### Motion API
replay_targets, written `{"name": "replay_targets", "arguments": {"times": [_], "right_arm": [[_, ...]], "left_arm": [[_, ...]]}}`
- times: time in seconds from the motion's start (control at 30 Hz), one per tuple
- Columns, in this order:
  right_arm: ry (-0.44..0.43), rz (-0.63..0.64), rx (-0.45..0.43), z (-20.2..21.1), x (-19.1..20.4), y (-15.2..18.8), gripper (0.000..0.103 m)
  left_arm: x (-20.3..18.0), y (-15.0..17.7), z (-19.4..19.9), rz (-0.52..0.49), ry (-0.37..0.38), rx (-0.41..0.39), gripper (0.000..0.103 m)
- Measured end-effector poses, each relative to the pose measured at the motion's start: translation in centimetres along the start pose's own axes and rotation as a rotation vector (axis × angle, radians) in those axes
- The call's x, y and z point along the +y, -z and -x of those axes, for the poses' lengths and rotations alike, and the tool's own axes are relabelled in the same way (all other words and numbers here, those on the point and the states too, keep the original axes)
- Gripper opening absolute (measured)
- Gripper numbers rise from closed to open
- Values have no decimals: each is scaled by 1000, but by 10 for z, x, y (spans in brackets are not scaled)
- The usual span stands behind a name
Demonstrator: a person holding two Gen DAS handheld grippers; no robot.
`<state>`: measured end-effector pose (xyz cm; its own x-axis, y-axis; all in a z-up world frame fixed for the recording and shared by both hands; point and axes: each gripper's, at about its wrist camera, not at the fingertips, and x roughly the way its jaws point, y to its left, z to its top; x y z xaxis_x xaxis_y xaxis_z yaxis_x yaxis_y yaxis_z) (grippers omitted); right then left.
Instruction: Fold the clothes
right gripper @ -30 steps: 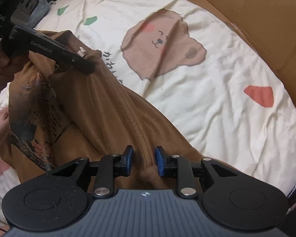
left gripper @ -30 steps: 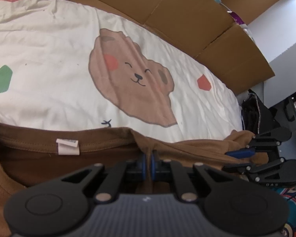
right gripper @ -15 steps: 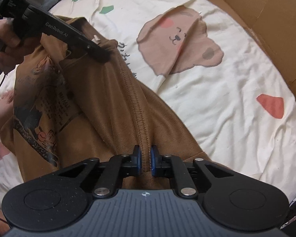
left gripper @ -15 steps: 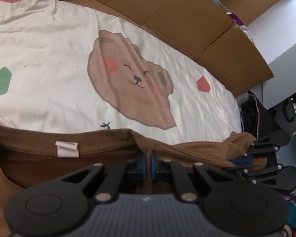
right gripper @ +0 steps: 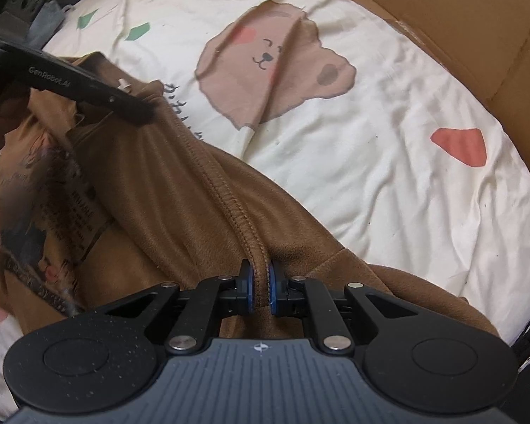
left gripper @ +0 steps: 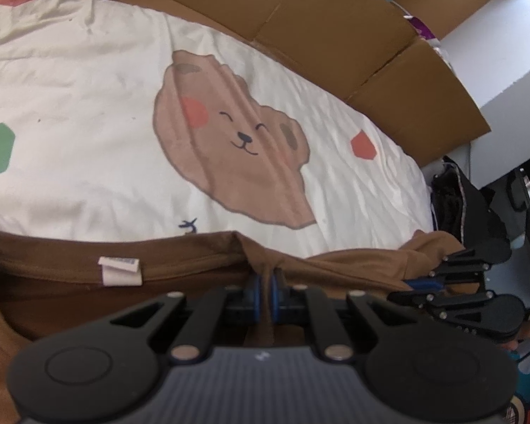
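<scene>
1. Pinching a stitched seam of the brown T-shirt [right gripper: 180,212], the right gripper [right gripper: 260,288] has its jaws clamped on the cloth.
2. The left gripper [left gripper: 264,288] is clamped the same way near the collar, beside the white label [left gripper: 121,270].
3. The shirt lies bunched on the bed sheet [right gripper: 371,141]; its print looks blurred.
4. I think both grips should pull apart evenly, keeping the edge taut and level before laying it flat.
</scene>
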<state>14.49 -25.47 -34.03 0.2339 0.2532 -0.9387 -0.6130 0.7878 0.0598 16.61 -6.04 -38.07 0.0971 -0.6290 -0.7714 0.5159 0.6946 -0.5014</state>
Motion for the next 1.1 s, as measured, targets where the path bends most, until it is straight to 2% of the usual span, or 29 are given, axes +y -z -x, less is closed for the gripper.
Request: {"name": "replay_targets", "arguments": {"times": [0.1, 0.17, 0.27, 0.67, 0.83, 1.1], "right_arm": [[7, -16, -19, 2, 0, 1, 7], [17, -20, -32, 5, 1, 2, 7], [31, -24, -51, 9, 2, 2, 7], [57, -22, -92, 16, 6, 5, 7], [60, -31, -101, 17, 5, 7, 7], [80, -44, -107, 18, 5, 9, 7]], "left_arm": [[-1, 2, 13, -10, -37, -26, 19], [-3, 3, 23, -57, -71, -44, 19], [4, 2, 37, -77, -104, -41, 19], [73, 3, 103, -23, -289, -45, 19], [92, 8, 128, -91, -408, -28, 19], [119, 9, 165, -129, -516, -46, 19]]}}
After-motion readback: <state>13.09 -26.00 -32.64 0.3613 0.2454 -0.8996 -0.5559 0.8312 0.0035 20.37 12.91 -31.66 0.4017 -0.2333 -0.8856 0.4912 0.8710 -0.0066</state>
